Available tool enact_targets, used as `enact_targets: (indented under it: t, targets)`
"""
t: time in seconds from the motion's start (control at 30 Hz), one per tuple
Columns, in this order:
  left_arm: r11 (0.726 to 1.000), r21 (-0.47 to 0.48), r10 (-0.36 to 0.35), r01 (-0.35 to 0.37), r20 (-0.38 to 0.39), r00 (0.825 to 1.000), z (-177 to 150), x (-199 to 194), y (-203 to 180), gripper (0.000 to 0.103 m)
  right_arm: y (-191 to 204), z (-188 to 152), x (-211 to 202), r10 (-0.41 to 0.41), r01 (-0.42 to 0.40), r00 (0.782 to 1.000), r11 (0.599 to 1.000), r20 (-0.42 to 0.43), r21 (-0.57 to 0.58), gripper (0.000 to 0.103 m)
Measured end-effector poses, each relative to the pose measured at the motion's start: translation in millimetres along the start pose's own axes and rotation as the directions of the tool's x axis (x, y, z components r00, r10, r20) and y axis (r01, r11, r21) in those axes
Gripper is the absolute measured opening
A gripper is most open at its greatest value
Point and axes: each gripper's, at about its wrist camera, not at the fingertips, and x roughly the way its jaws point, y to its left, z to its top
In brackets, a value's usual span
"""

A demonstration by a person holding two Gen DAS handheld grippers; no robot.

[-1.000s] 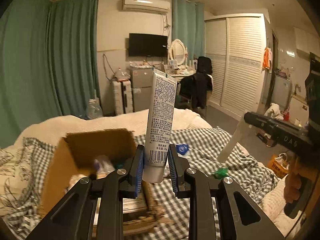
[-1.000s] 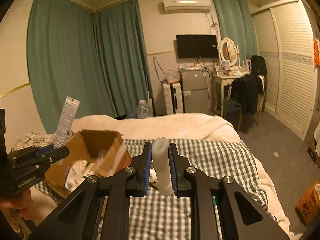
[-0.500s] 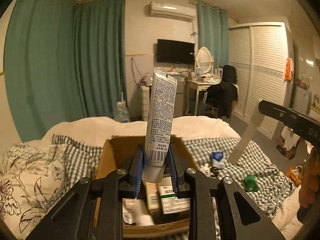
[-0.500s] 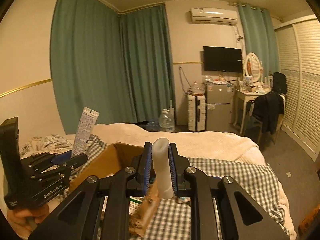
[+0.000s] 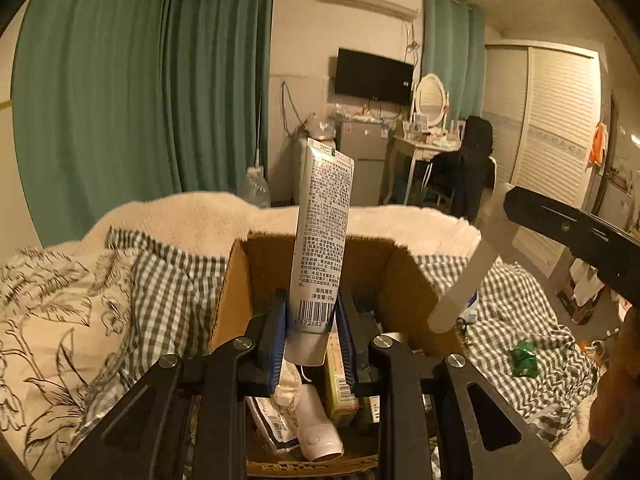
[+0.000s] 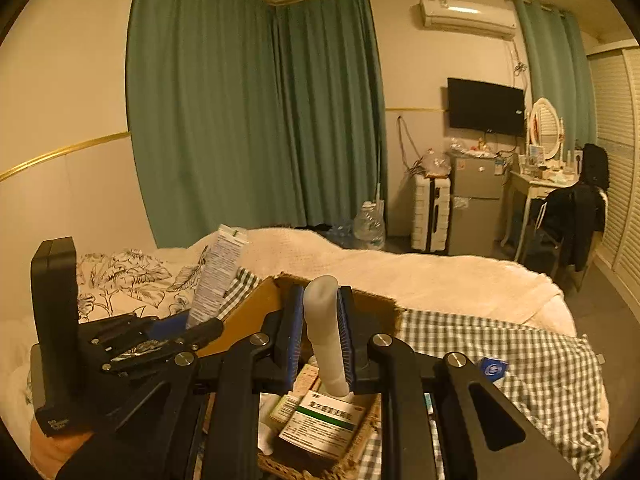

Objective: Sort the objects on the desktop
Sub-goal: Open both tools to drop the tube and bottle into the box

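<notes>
The left gripper (image 5: 311, 334) has its jaws pinching a printed tube (image 5: 322, 240) upright; the right gripper (image 6: 320, 338) pinches a white cylinder (image 6: 325, 336). Both hang above the cardboard box (image 5: 404, 280), just below the jaws. Letting go too near the rim could tip either item onto the bed (image 5: 520, 312).

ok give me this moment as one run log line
left hand-held gripper: shut on grey tube | right hand-held gripper: shut on white tube | both over cardboard box
</notes>
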Motion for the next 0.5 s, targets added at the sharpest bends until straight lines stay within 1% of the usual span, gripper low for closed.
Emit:
enact_targets:
  t: [0.1, 0.23, 0.3, 0.37, 0.4, 0.43, 0.47, 0.5]
  targets:
    - [1.0, 0.003, 0.011, -0.011, -0.047, 0.999, -5, 18, 2, 0.023, 8, -6, 18, 0.013, -0.013, 1.0, 1.0, -0.024, -0.004, 0.016]
    - [0.999, 0.018, 0.045, -0.043, -0.12, 0.992, -13, 43, 4, 0.024, 8, -15, 49, 0.028, -0.028, 0.997, 1.0, -0.073, 0.001, 0.016]
    - [0.998, 0.019, 0.059, -0.057, -0.143, 0.988, -15, 49, 5, 0.025, 8, -21, 63, 0.027, -0.026, 0.995, 1.0, -0.101, 0.006, 0.016]
    - [0.998, 0.008, 0.062, -0.061, -0.156, 0.986, -16, 52, 6, 0.03, 2, -28, 74, 0.023, -0.021, 0.99, 1.0, -0.137, 0.018, 0.017]
    - [0.998, 0.002, 0.058, -0.058, -0.155, 0.986, -15, 52, 7, 0.037, 2, -31, 80, 0.026, -0.024, 0.988, 1.0, -0.152, 0.02, 0.019]
    - [0.999, -0.004, 0.053, -0.055, -0.152, 0.987, -14, 51, 7, 0.047, 2, -34, 84, 0.025, -0.022, 0.986, 1.0, -0.162, 0.016, 0.019]
    - [0.998, -0.007, 0.054, -0.055, -0.145, 0.988, -13, 49, 6, 0.051, 2, -37, 86, 0.017, -0.015, 0.986, 1.0, -0.168, 0.011, 0.019]
    - [0.998, -0.006, 0.057, -0.058, -0.142, 0.988, -12, 47, 4, 0.054, 0, -38, 87, 0.015, -0.014, 0.985, 1.0, -0.172, 0.008, 0.022]
